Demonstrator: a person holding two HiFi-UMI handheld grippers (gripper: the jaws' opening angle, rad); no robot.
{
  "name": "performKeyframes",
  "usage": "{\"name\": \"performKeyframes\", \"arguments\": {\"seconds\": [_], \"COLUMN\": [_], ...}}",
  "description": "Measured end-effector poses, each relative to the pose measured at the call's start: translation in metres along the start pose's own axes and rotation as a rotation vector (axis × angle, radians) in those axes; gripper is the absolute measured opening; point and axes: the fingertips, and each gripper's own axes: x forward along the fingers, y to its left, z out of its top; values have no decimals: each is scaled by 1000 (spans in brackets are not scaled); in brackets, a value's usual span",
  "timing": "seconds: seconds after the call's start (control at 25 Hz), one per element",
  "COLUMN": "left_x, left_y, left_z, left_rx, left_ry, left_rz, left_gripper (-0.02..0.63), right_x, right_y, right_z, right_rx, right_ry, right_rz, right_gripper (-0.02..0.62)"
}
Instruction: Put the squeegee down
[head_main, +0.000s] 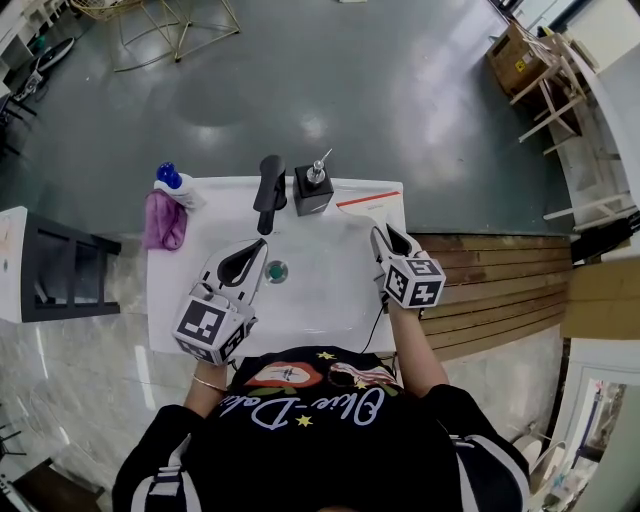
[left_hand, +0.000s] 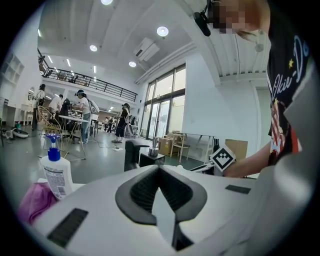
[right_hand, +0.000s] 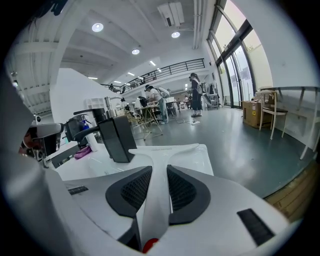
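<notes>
The right gripper (head_main: 385, 238) was clenched on the handle of the white T-shaped plastic squeegee (right_hand: 167, 148), whose red-edged blade lay across the back right corner of the white basin-topped bench (head_main: 170, 300). Whether the blade already touched the top or hung just over it could not be told. The left gripper (head_main: 260, 246) was closed on nothing, its jaw tips meeting over the left side of the bowl.

The squeegee sat just beside the square black soap dispenser (head_main: 312, 190), so a swing to the left on the way down would likely knock the pump over. The bench edge was also near on the right. Letting go with the handle hanging past that edge, or over the sloping bowl, could tip the tool to the floor or send it sliding toward the round metal drain (head_main: 276, 270). A smooth, possibly wet top would make a slide more likely.

A black tap (head_main: 270, 190) stood behind the bowl, with a white bottle with a blue pump top (head_main: 176, 186) and a crumpled purple cloth (head_main: 165, 222) at the back left. Around it lay a glossy grey-green floor (head_main: 400, 90), wooden decking on the right, tall windows and people at distant tables.
</notes>
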Motion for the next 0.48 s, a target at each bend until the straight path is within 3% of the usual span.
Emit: {"name": "performKeyframes", "arguments": {"seconds": [0.48], "left_x": [-1], "left_y": [6], "left_z": [-1], "left_rx": [-3], "left_ry": [-8], "left_rz": [14], "left_gripper": [-8], "right_x": [6], "right_y": [-4], "right_z": [-8], "right_rx": [-8], "right_ry": [37], "right_rz": [-29], "right_gripper": [109]}}
